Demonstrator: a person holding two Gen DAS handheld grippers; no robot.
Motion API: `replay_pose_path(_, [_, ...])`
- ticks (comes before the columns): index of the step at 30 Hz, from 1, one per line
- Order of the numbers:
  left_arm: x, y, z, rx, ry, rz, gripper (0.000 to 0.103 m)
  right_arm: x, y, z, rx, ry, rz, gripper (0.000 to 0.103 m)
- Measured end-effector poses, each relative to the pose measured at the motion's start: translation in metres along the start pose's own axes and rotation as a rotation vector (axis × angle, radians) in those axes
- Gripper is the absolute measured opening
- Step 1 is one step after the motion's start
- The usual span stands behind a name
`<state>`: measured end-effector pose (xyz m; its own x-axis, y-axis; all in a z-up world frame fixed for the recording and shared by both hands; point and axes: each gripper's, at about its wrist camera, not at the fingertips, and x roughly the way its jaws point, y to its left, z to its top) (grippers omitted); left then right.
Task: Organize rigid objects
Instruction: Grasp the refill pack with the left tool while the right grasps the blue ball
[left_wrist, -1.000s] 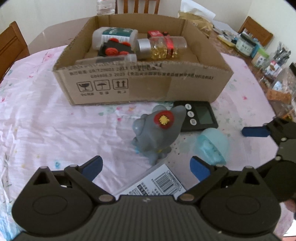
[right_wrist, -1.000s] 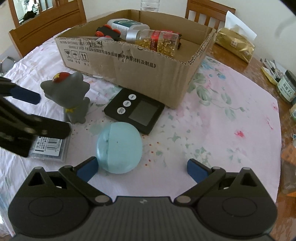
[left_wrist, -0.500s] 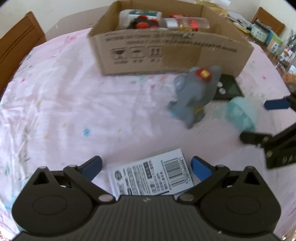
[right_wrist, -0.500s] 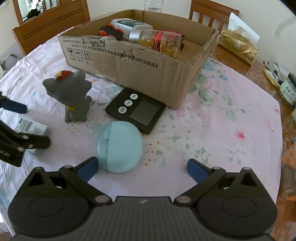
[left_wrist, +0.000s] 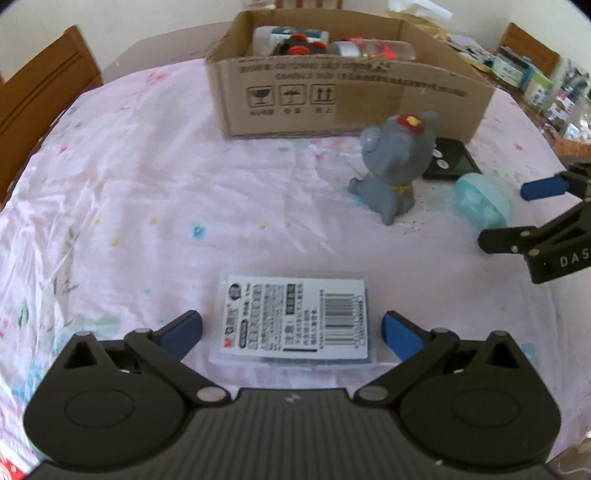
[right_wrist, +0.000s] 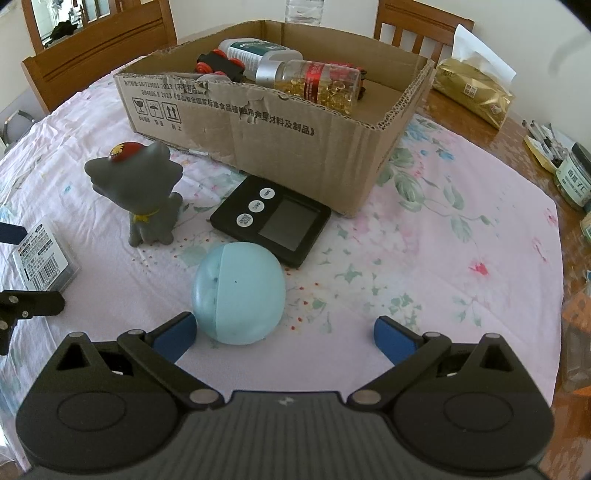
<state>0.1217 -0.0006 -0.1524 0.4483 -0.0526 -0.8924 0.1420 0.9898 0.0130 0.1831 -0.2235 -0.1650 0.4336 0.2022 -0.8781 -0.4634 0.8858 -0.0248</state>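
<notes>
- On the cloth-covered worktop (left_wrist: 147, 206), the left tongs (left_wrist: 291, 328) are hanging wide apart, straddling a flat labelled packet (left_wrist: 291, 321) so its short sides are facing the blue pads, which looks like a line-up for a pinch across its width.
- The packet is lying label-up, apparently untouched by either pad, though the blur is making the gap hard to judge.
- The right tongs (right_wrist: 284, 338) are also standing apart and gripping nothing, with a pale blue egg-shaped case (right_wrist: 238, 293) just beside the left pad.
- A grey toy cat (right_wrist: 147, 195) and a black timer (right_wrist: 273, 219) are waiting near the cardboard box (right_wrist: 295, 147), which is already holding bottles and a toy car, so it is probably the destination.
</notes>
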Motion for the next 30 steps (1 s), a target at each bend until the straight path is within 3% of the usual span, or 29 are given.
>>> replay_pose_path(12, [0.001,-0.002,0.005,0.011,0.002,-0.008,0.1,0.004,0.019,0.01,-0.114,-0.022,0.071,0.103])
replay_pose_path(20, [0.0,0.0,0.004,0.002,-0.002,-0.007,0.097,-0.003,0.027,0.014,-0.127,-0.053,0.08,0.077])
replay_pose_path(25, [-0.002,0.001,0.005,0.002,-0.01,-0.001,0.091,-0.004,0.024,0.014,-0.102,-0.065,0.062,0.068])
replay_pose_path(30, [-0.001,0.001,0.006,0.0,-0.006,0.0,0.091,-0.005,0.023,0.015,-0.088,-0.067,0.037,0.058])
